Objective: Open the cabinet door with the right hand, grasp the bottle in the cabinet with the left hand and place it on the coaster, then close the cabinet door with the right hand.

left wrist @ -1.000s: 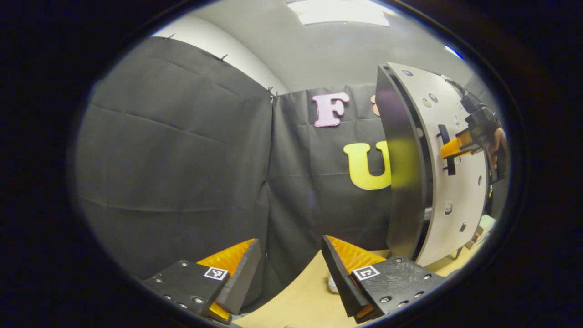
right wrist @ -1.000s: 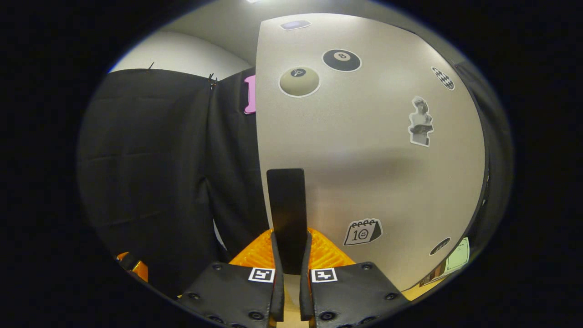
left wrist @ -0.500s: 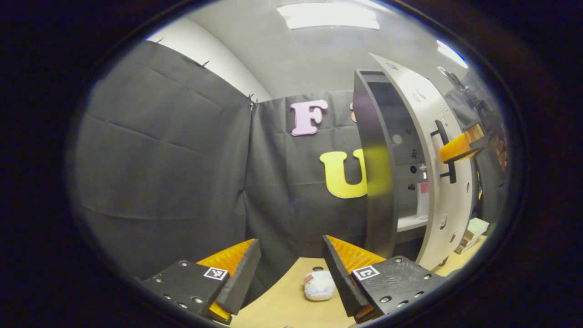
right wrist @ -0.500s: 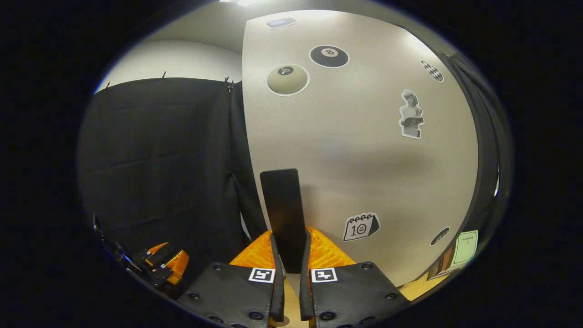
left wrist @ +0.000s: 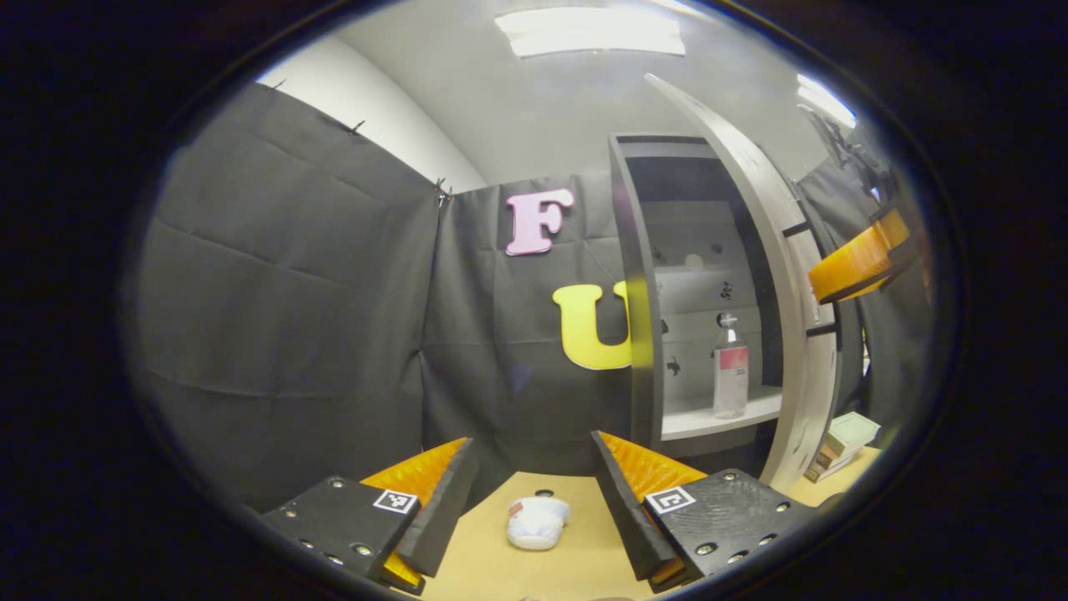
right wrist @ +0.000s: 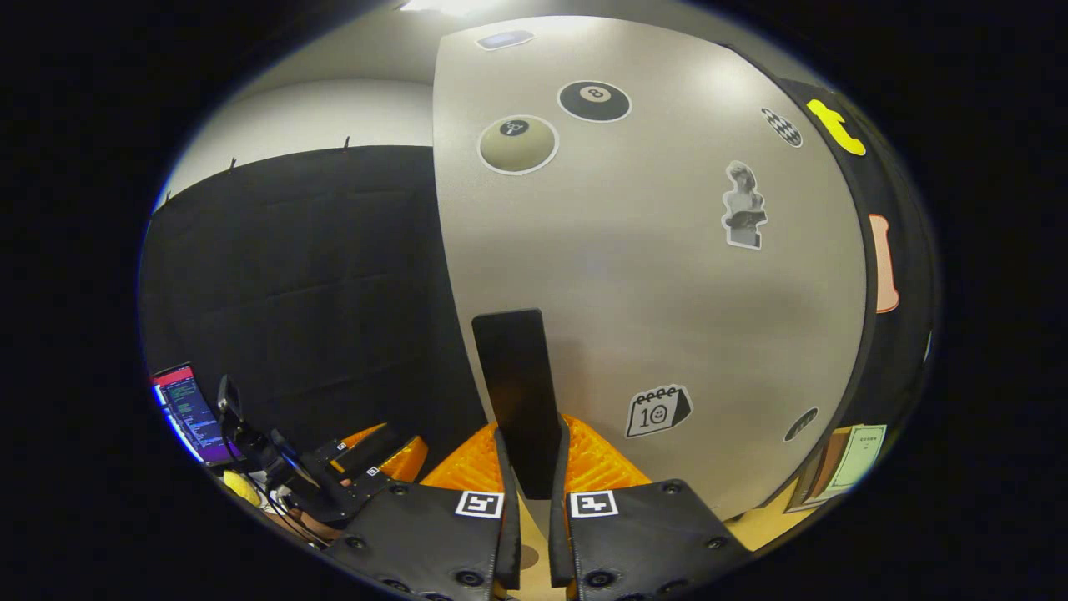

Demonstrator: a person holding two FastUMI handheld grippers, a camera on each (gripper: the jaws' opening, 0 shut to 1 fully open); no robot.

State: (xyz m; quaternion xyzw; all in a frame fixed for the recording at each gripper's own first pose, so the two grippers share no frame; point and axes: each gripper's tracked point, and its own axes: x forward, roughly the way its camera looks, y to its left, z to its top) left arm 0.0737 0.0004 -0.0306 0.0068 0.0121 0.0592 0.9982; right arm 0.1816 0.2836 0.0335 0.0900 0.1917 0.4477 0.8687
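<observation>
bottle (left wrist: 730, 365) upright on cabinet shelf, beyond gaping left tool (left wrist: 534, 492)

Pink-labelled clear bottle (left wrist: 730, 367), stickered grey cabinet door (right wrist: 659, 275)

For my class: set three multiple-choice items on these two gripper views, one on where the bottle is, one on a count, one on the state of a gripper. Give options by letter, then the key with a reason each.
1. Where is the bottle?
A. upright on a shelf inside the cabinet
B. lying on the table
C. held in the left gripper

2. How many billiard-ball stickers are on the cabinet door?
A. none
B. two
C. five

3. What state is the right gripper in?
A. wide open
B. shut on the door handle
C. holding the bottle

Key:
1 A, it stands on the shelf in the left gripper view.
2 B, two round ones sit near the door's top.
3 B, its jaws press both sides of the handle.
</observation>
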